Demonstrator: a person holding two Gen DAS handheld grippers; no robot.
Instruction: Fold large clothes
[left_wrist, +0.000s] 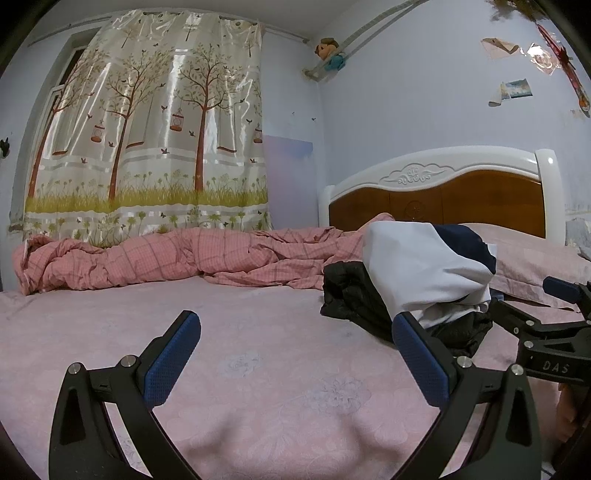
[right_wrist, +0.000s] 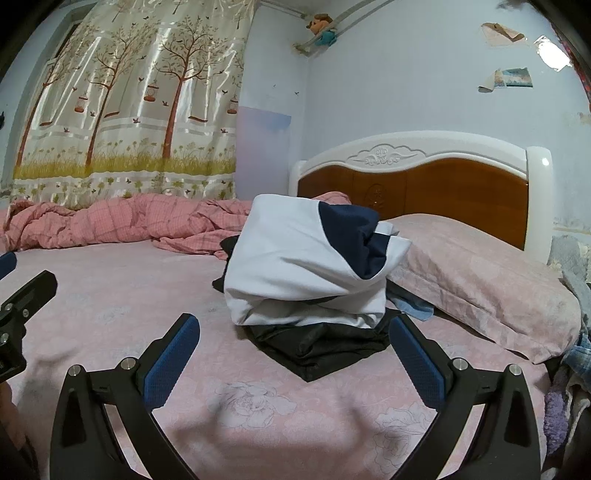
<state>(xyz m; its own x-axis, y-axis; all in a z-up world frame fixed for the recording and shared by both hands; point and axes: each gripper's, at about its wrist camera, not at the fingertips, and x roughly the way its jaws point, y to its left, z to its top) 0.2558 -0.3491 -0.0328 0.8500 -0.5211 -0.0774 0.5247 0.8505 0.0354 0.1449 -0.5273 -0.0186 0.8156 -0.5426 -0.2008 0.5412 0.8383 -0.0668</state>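
Observation:
A folded white and navy garment (right_wrist: 306, 266) lies on top of a folded black garment (right_wrist: 321, 347) on the pink bed sheet (right_wrist: 110, 295). The same pile shows at the right of the left wrist view, white garment (left_wrist: 424, 266) over black garment (left_wrist: 354, 291). My right gripper (right_wrist: 295, 350) is open and empty, just in front of the pile. My left gripper (left_wrist: 295, 350) is open and empty over bare sheet, left of the pile. The right gripper's body (left_wrist: 554, 332) shows at the right edge of the left wrist view.
A crumpled pink checked quilt (left_wrist: 166, 258) lies along the far side of the bed. A pink pillow (right_wrist: 480, 277) sits by the wooden headboard (right_wrist: 424, 184). More clothes (right_wrist: 569, 369) hang at the bed's right edge. A tree-print curtain (left_wrist: 147, 129) covers the far wall.

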